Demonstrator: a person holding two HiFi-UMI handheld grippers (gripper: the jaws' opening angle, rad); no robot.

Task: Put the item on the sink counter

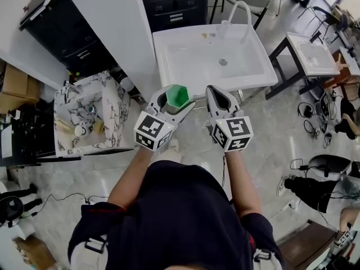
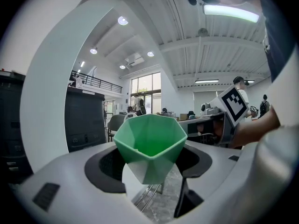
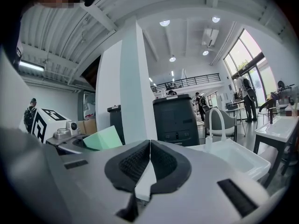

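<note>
Cup (image 1: 179, 96) where?
— Green one's clamped in my left tool (image 2: 149, 162), in the air at the near edge of the white sink (image 1: 160, 55).
— Right tool (image 3: 150, 148)?
— Clenched, nothing in it.

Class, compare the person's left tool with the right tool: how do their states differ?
The left tool has jaws wide apart, clamped on a green faceted plastic cup; the right tool has jaws pressed together, empty. Both are grey-white and point towards the white sink.
</note>
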